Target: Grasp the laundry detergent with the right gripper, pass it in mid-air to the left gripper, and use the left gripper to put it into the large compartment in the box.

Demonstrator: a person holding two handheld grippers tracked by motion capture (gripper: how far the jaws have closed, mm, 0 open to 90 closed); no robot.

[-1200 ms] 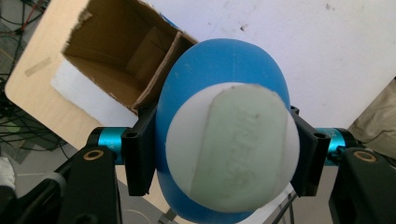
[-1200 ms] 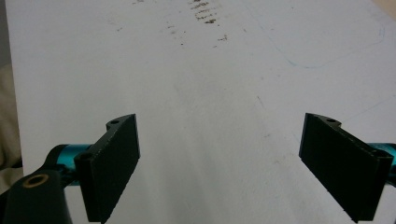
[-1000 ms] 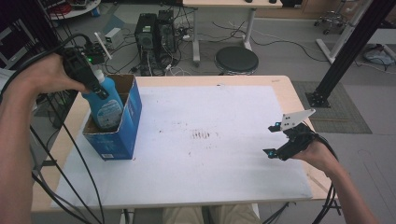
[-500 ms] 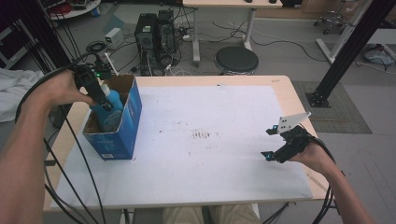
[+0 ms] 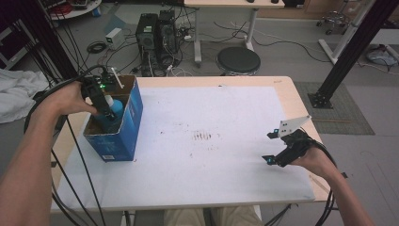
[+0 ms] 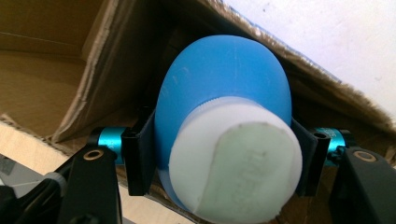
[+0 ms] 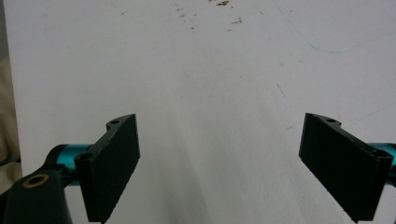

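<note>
- At the left, our left gripper [image 5: 104, 104] has carried the blue bottle [image 5: 114, 109] down from above the blue cardboard box [image 5: 117, 136] into its open top; a second ago the bottle stood well clear of the rim. We judge the placing nearly done, with only the release left.
- The jaws are clamped on the bottle's neck just under its white cap [image 6: 236, 161], one black pad on each side, as the left gripper view shows.
- The bottle is smooth, rounded plastic; the cap is a matte, ridged cylinder. The box has brown, fibrous walls inside, with a torn edge.
- In the middle, the table [image 5: 226, 188] carries a flat white sheet with a few dark smudges.
- At the right, our right gripper [image 5: 276, 148] has kept its place; its flat black jaws stand wide apart and hold nothing.
</note>
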